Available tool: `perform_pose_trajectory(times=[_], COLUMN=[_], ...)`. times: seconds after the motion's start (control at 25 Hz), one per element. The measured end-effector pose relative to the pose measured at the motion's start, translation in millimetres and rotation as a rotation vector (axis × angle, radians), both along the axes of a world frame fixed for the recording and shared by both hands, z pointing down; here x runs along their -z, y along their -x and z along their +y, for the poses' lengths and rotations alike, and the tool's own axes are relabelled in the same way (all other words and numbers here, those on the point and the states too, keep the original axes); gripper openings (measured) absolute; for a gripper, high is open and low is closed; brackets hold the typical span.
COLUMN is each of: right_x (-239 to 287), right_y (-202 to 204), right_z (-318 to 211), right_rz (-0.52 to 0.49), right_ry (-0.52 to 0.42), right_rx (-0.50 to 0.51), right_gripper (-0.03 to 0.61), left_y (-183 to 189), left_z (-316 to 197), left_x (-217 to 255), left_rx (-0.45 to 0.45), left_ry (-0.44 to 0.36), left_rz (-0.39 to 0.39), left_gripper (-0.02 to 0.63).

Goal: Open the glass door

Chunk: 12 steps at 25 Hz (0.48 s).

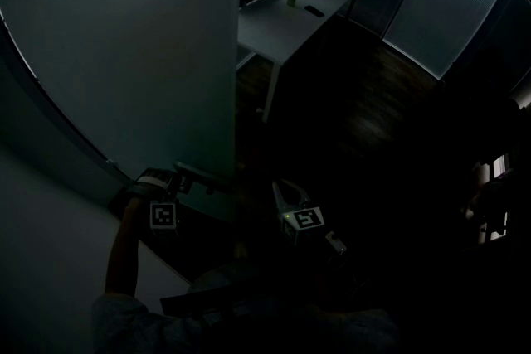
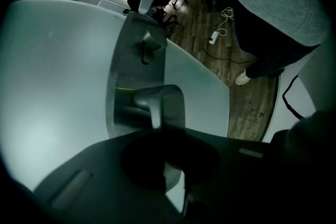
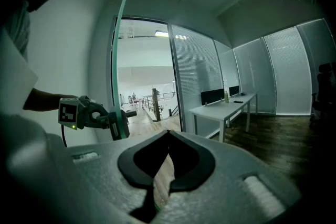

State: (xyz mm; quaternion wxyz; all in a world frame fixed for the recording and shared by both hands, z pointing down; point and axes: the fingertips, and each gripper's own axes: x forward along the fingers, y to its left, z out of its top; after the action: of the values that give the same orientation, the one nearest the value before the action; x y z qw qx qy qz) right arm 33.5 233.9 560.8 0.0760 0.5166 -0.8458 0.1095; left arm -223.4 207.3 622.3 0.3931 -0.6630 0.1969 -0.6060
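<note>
The frosted glass door stands swung partly open, and the right gripper view catches its green edge. My left gripper is shut on the metal lever handle, which runs from the lock plate down between the jaws of the left gripper. From the right gripper view, the left gripper sits against the door's edge at handle height. My right gripper hangs free to the right of the door, apart from it. The right gripper has its jaws together with nothing between them.
A long white desk stands beyond the doorway, with monitors and a bottle on the desk. Blind-covered glass walls line the dark room. A person's legs and a floor cable are behind the door. An office chair is at the right.
</note>
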Motion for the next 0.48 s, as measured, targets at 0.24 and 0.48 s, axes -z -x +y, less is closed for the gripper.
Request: perform_pose_trajectory(times=[0.24,0.48], right_x=[0,1], right_y=[10,10], right_z=[-2,0], right_rz=[-0.003,-0.003], right_ry=[0.0,0.0], right_rx=[0.011,0.018], right_gripper=[0.0,0.0], left_y=[4,5], left_z=[8,14], left_x=[-2,1], left_rx=[-0.011,-0.017], left_ry=[0.003,-0.005], left_rz=[0.006,-0.002], left_gripper=[0.018,0.02])
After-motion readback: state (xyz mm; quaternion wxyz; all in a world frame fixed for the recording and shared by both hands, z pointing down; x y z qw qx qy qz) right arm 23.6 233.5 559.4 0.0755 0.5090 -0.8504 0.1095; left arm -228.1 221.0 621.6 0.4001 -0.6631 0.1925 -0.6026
